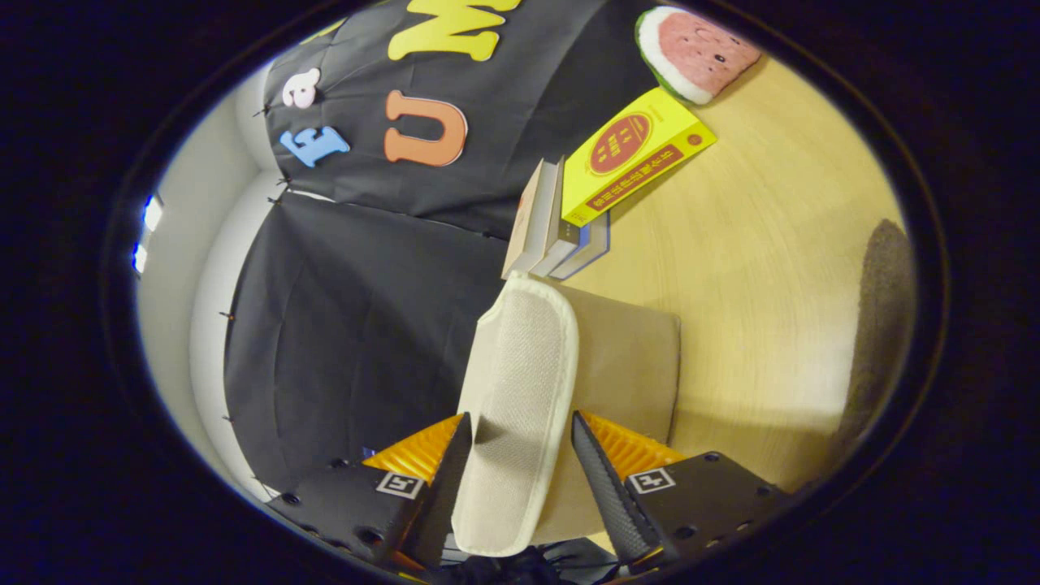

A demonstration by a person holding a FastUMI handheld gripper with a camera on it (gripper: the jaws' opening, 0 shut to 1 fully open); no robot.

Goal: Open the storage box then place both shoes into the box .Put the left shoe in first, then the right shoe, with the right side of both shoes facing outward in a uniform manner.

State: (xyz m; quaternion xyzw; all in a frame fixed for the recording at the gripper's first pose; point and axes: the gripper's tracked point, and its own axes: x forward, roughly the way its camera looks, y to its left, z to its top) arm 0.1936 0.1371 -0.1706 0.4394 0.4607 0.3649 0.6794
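between the gripper's two fingers sits a cream-white slipper, its mesh sole turned toward the camera and its length running away from the fingers toward the books. one finger lies against one edge of the slipper; the other finger stands just beside the opposite edge, and whether it presses cannot be told. behind the slipper is a tan fabric storage box resting on the light wooden floor. beyond the slipper's far end stands a row of books, a yellow book leaning on them. farther off lies a watermelon-slice cushion. a dark grey mat lies well apart from the box.
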